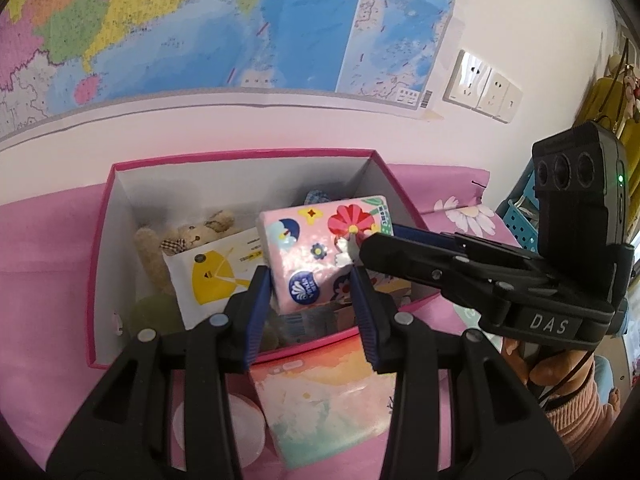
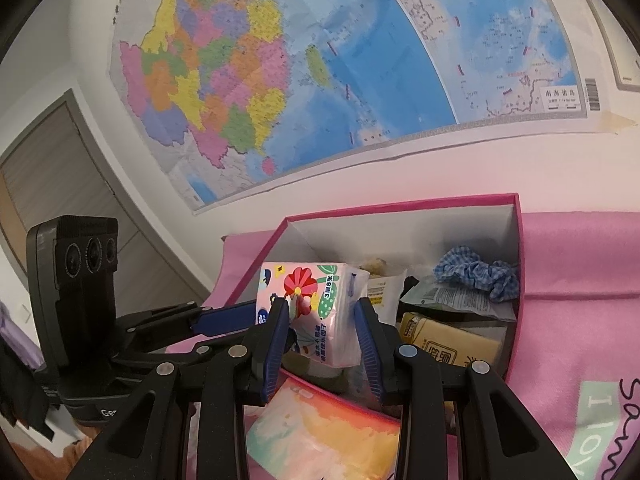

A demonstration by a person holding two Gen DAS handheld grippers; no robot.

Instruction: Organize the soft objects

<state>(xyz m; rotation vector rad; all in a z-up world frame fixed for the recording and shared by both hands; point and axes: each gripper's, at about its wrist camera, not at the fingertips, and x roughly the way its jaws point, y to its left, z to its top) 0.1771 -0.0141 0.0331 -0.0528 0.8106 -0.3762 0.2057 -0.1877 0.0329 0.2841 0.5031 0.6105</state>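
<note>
A pink tissue pack (image 1: 316,248) printed with flowers hangs tilted over the open pink box (image 1: 240,155). My left gripper (image 1: 310,280) is shut on its lower end, a blue pad pressing each side. The right gripper (image 1: 372,240) reaches in from the right and pinches the pack's upper right corner. In the right wrist view the same pack (image 2: 320,320) sits between the right gripper's (image 2: 322,306) pads, and the left gripper (image 2: 256,314) holds it from the left. The box (image 2: 400,205) holds a teddy bear (image 1: 196,234), a white pack with a yellow figure (image 1: 212,276), a blue checked scrunchie (image 2: 476,272) and a yellow pack (image 2: 452,344).
A pastel tissue pack (image 1: 320,392) lies on the pink cloth (image 1: 44,280) just in front of the box, beside a round pale object (image 1: 236,428). A wall with a large map (image 1: 240,20) stands right behind the box. A blue basket (image 1: 520,220) is at the right.
</note>
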